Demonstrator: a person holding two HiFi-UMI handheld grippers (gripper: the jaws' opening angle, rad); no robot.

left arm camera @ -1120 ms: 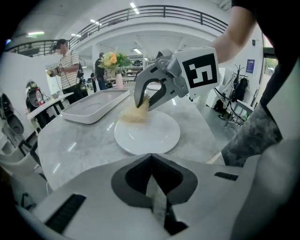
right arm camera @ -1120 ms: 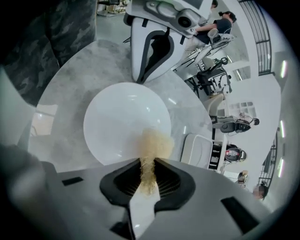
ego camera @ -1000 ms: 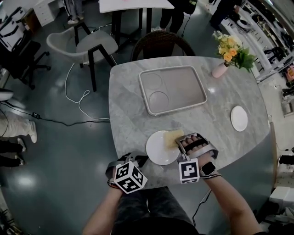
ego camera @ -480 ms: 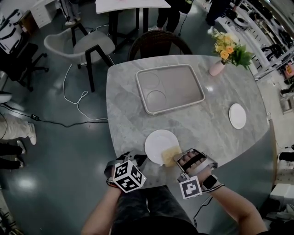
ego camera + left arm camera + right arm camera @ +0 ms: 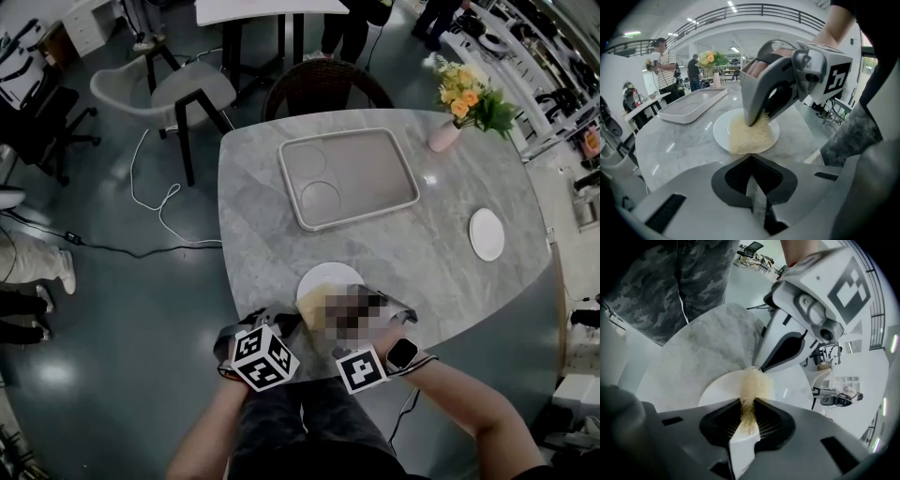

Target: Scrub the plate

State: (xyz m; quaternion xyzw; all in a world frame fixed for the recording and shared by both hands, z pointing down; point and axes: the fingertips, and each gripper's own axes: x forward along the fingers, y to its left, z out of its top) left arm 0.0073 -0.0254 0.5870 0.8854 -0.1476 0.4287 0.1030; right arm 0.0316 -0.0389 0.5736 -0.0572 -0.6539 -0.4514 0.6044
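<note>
2 grippers: both at near edge of table (image 5: 253,216), close together.
Plate: white plate (image 5: 328,276) near that edge, just beyond left gripper (image 5: 752,176).
R fingers: right gripper (image 5: 747,405) clenched on yellow sponge (image 5: 749,137), pressed flat on plate.
L fingers: closed, nothing btwn.
Key relation: sponge straight ahead of L fingers; R gripper does the scrubbing.
Change vs 0.5 s ago: sponge swept from plate's right edge leftward; R gripper nearer L.
</note>
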